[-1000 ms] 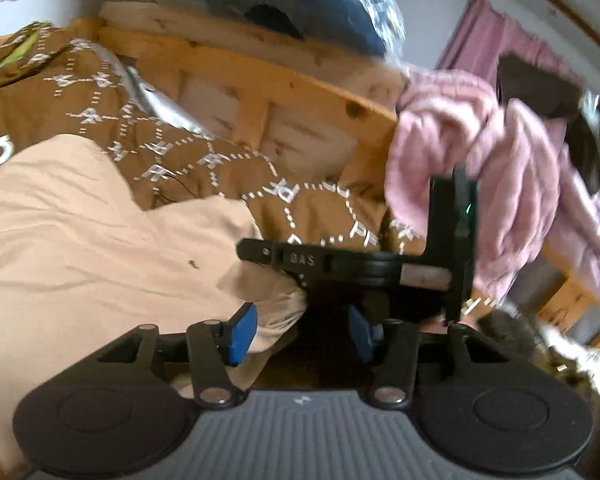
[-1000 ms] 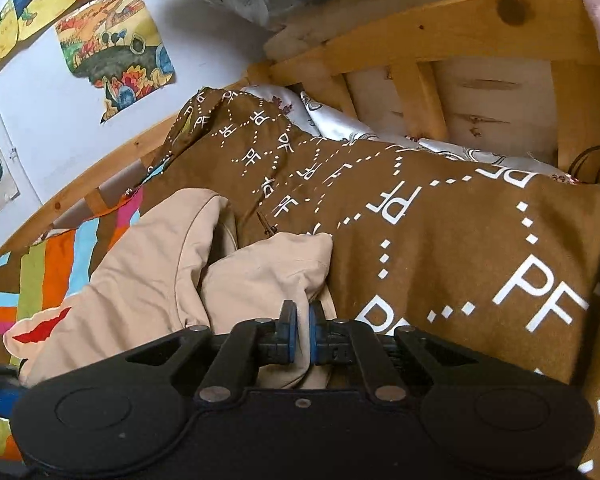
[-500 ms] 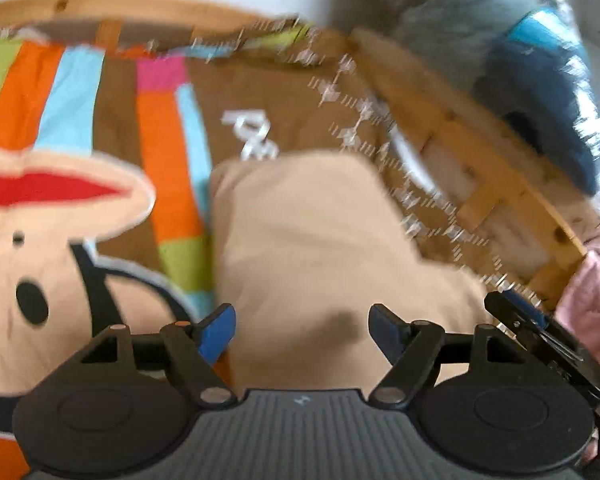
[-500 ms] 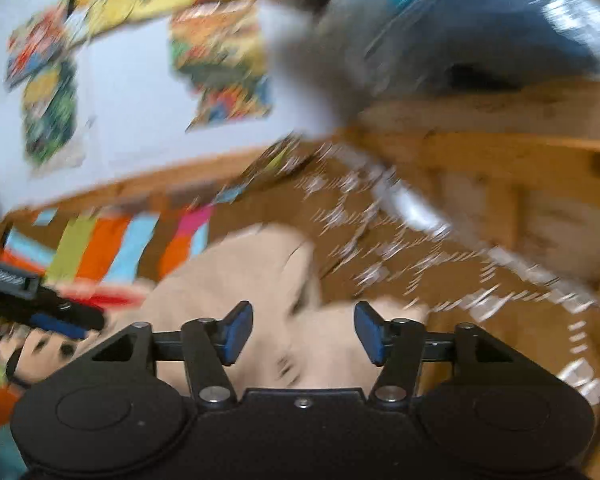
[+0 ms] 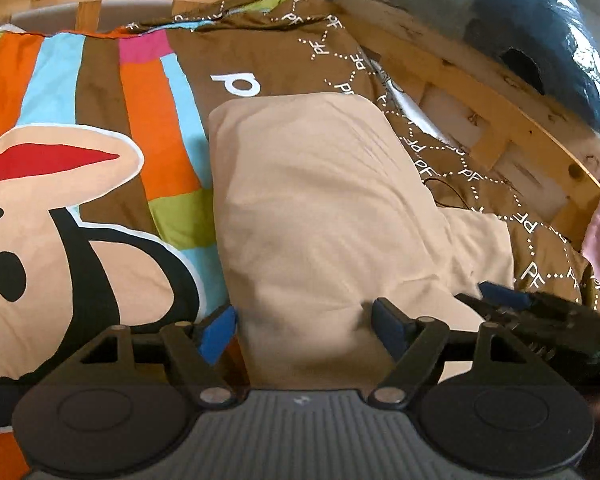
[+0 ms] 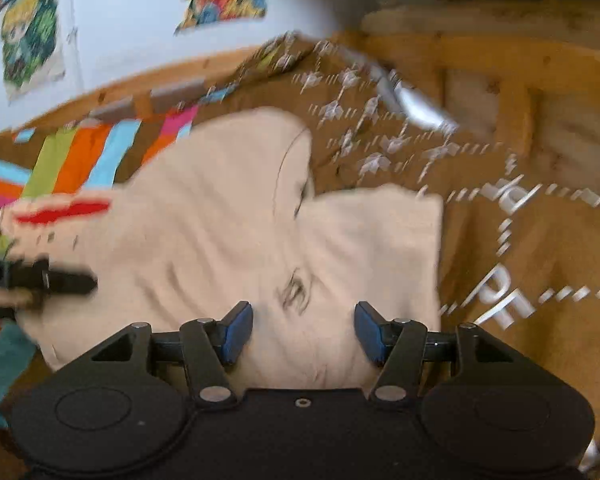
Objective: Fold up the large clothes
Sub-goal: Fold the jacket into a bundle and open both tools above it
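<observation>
On the bed, atop the striped cartoon bedspread and partly over the brown patterned cover, lies the beige garment, folded into a long bundle with a second lobe spreading toward the wooden bed frame. Hovering just short of its near end, left hand-held gripper, jaws spread wide, blue pads either side of the cloth and gripping nothing. Same for the right hand-held gripper: jaws apart, empty, poised over the near edge of the garment beside a faint dark mark on the fabric. Visible at lower right of the left view, the other tool, close alongside. Blurred throughout, the right view, so exact clearance between pads and cloth impossible to judge. Fold apparently part done, one more doubling or a tidy-up probably remaining. Risks from here: pinching only the top layer, letting the lower layers sag out and undoing the fold; catching the bedspread along with the garment, since soft bedding sits directly under the edge; lifting unevenly with the two tools so close together, skewing the bundle toward the frame; dragging rather than lifting, which would bunch the loose lobe on the brown cover. Also worth watching, the thin dark cable lying just beyond the garment's far side, liable to snag.
</observation>
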Motion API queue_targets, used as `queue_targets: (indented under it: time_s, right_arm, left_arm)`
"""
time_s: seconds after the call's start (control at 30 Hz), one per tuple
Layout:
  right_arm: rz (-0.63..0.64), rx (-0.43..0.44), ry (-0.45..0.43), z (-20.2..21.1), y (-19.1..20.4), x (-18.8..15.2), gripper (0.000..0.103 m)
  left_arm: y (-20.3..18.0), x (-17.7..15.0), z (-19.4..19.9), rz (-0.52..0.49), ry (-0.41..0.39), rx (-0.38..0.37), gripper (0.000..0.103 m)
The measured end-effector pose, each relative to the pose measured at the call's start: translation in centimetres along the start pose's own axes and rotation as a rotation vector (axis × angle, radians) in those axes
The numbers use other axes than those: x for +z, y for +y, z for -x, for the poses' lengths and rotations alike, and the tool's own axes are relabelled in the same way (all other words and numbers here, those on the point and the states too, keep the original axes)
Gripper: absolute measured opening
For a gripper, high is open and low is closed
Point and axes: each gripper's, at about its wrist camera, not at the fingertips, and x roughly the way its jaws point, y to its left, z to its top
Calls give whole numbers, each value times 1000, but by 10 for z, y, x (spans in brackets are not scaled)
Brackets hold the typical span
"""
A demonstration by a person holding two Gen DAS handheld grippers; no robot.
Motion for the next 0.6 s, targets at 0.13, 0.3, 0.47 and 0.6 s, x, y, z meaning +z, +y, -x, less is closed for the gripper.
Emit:
queue_targets:
  time_s: [0.13, 0.3, 0.47, 0.6]
  right_arm:
    - [8, 2, -192, 22, 7, 41, 62]
    - [202, 166, -95, -29, 48, 94, 62]
    - [390, 241, 37, -103, 92, 108, 66]
    - [411, 217, 76, -134, 94, 92, 81]
  left_arm:
    - [0, -3, 4, 14, 7, -27, 79]
    - [2, -10, 5, 17, -7, -43, 79]
    - [9, -11, 3, 36, -4, -65, 79]
    - [17, -11, 2, 78, 2, -80, 79]
